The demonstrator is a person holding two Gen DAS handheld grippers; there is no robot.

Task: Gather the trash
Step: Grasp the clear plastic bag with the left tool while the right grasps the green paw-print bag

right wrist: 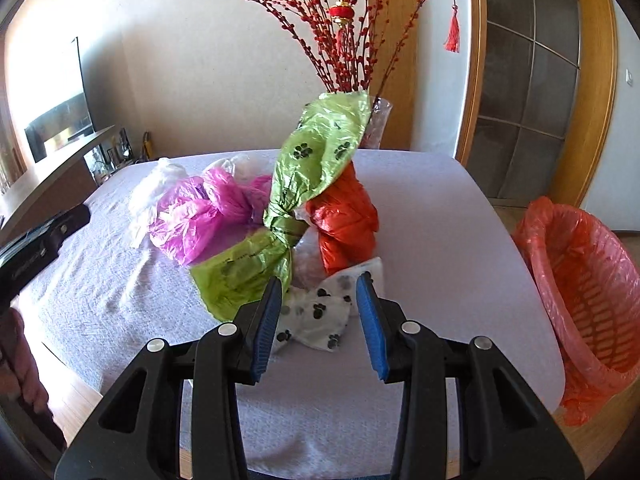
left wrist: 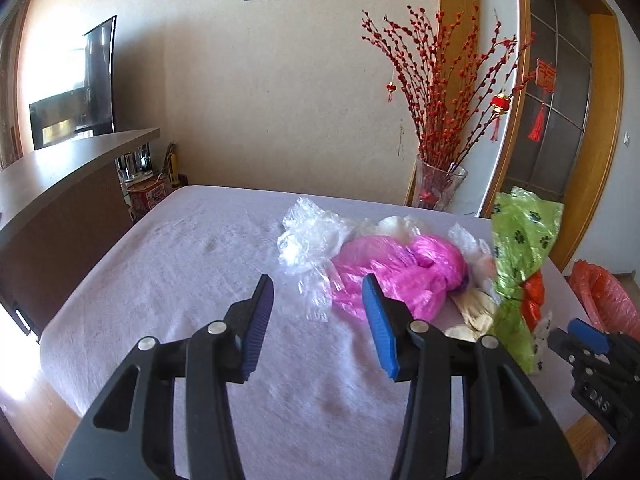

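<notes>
A heap of plastic bags lies on a table under a pale lilac cloth [left wrist: 180, 264]: a clear bag [left wrist: 308, 236], a pink bag [left wrist: 400, 272], a knotted green paw-print bag [right wrist: 304, 184], a red-orange bag [right wrist: 344, 220] and a white paw-print bag [right wrist: 320, 316]. My left gripper [left wrist: 318, 312] is open and empty above the cloth, just in front of the pink and clear bags. My right gripper [right wrist: 318, 312] is open with its jaws on either side of the white paw-print bag. It also shows in the left wrist view [left wrist: 588, 336].
An orange basket lined with a red bag [right wrist: 580, 280] stands on the floor right of the table. A glass vase of red branches [left wrist: 438, 184] stands behind the table. A wooden counter [left wrist: 60, 172] runs along the left, and a door [right wrist: 532, 80] lies to the right.
</notes>
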